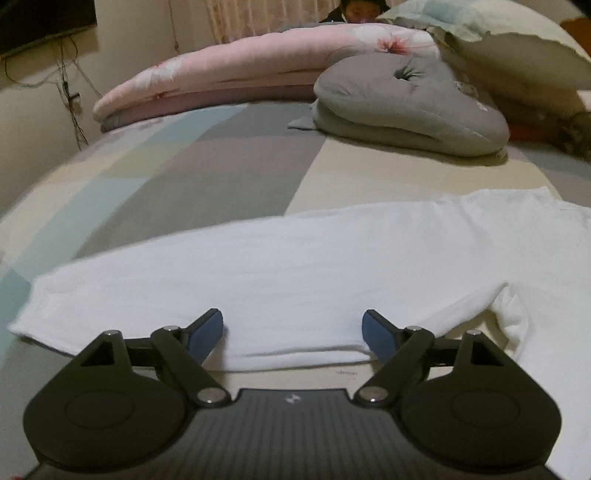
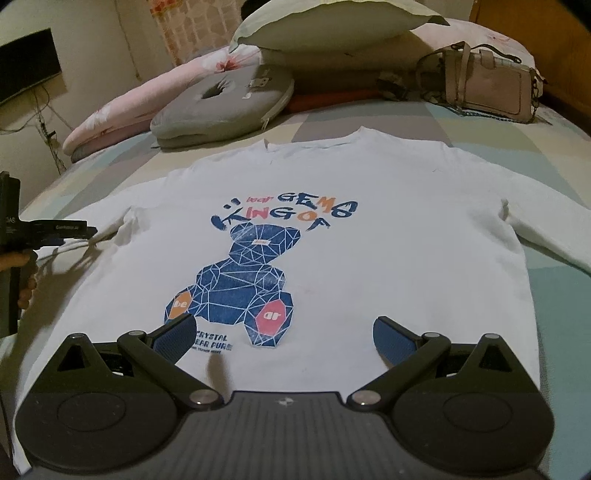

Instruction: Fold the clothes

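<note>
A white long-sleeve shirt (image 2: 369,229) with a blue bear print (image 2: 243,284) lies flat, face up, on the bed, neck at the far end. My right gripper (image 2: 284,338) is open and empty above the shirt's hem. My left gripper (image 1: 293,334) is open and empty at the near edge of the shirt's left sleeve (image 1: 258,273). The left gripper also shows at the left edge of the right wrist view (image 2: 55,230), beside that sleeve.
A grey cushion (image 2: 225,107) (image 1: 410,103), a folded pink quilt (image 1: 229,79) and pillows (image 2: 332,22) lie at the head of the bed. A beige handbag (image 2: 487,83) stands at the far right. A patchwork sheet (image 1: 177,173) covers the bed.
</note>
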Action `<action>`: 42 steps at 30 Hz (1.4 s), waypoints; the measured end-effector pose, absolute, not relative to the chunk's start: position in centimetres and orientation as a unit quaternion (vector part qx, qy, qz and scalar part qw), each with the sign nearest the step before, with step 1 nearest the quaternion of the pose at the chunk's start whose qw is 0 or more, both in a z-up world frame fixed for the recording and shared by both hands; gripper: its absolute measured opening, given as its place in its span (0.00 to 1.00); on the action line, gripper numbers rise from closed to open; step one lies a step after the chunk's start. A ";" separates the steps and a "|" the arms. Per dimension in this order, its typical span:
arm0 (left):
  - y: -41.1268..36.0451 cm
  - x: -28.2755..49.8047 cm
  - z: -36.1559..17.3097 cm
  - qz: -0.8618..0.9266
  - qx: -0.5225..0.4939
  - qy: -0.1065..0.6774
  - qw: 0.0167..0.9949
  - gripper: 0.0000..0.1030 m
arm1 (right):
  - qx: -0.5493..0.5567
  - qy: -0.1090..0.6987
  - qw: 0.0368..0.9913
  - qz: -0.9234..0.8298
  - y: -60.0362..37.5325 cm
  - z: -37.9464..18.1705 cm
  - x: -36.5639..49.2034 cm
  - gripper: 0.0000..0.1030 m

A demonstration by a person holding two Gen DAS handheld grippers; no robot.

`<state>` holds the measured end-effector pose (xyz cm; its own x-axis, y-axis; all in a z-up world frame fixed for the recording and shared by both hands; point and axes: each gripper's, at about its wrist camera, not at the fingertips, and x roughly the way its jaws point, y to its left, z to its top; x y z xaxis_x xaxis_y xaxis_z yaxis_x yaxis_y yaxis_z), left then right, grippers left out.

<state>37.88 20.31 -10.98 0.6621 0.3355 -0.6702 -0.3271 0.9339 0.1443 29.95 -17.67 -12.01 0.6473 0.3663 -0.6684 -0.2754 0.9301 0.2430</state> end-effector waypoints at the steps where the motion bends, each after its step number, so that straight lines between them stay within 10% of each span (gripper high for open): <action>1: 19.6 37.8 -10.3 0.165 0.005 0.361 0.918 0.79 | 0.063 0.381 0.905 0.176 -17.8 -12.0 30.0 1.00; 20: 13.8 37.3 -12.0 0.041 0.148 0.330 0.931 0.84 | 0.068 0.388 0.902 0.177 -18.0 -12.2 30.1 1.00; 42: 13.1 38.8 -9.7 -0.069 -0.068 0.381 0.920 0.85 | 0.047 0.396 0.900 0.176 -17.4 -12.3 29.9 1.00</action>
<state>38.85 13.14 -9.72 0.7008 -0.1785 -0.6907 0.0748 0.9812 -0.1777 29.92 -17.38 -12.29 0.6240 0.3529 -0.6971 -0.2791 0.9340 0.2230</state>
